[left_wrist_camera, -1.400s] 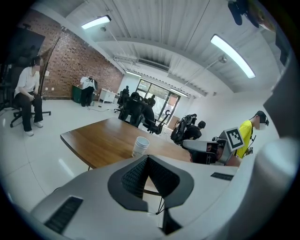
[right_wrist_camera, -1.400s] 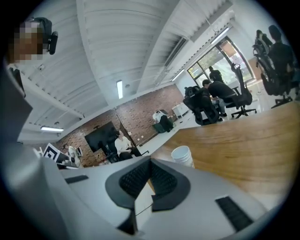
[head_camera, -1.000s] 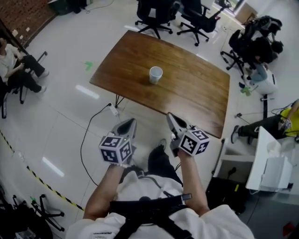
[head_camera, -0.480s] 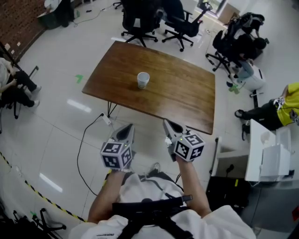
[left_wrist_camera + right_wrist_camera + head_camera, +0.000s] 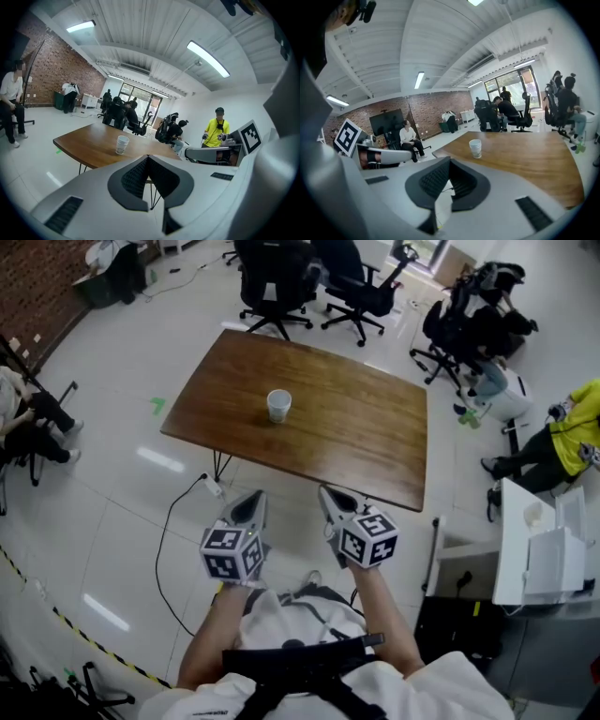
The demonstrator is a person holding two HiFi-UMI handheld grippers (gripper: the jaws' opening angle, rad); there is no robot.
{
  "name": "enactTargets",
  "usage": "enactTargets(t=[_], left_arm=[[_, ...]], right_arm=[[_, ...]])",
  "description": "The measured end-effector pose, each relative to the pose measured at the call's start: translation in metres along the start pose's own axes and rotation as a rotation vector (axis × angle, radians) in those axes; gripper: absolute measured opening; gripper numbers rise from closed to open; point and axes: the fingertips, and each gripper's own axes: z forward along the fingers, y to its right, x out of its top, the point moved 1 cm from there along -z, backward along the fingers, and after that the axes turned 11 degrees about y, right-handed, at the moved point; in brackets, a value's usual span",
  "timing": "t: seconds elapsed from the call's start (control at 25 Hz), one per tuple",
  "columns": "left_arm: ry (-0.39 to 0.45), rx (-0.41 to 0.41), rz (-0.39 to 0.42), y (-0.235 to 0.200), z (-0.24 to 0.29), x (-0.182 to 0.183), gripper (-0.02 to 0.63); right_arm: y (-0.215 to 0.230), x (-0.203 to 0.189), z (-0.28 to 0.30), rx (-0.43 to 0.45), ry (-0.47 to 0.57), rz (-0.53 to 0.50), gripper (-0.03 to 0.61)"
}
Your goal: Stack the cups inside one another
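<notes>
**Both grippers closed and empty, cup stack well ahead on the table**

The wooden table (image 5: 361, 432) stands ahead of both grippers, with office chairs (image 5: 281, 273) beyond its far edge. Both grippers are short of its near edge, over the floor.

The white paper cup (image 5: 278, 406) is the only thing on the table. It stands upright, mouth up, well apart from both grippers.

- **Left gripper (image 5: 253, 496):** jaws together with nothing between them. The cup is ahead, slightly left of its line.
- **Right gripper (image 5: 324, 491):** jaws also together and empty. The cup is ahead, to the right of its line.

The left looks marginally nearer.

My guess is the cups are already nested, since no loose cup shows anywhere, but I can't count layers or see inside from here.
</notes>
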Motion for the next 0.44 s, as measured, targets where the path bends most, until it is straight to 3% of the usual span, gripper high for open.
enactTargets(t=[0.44], left_arm=[[0.003,0.010,0.005,0.000,0.005,0.002,-0.005]], right_arm=[[0.002,0.017,0.005,0.024,0.043,0.008,0.000]])
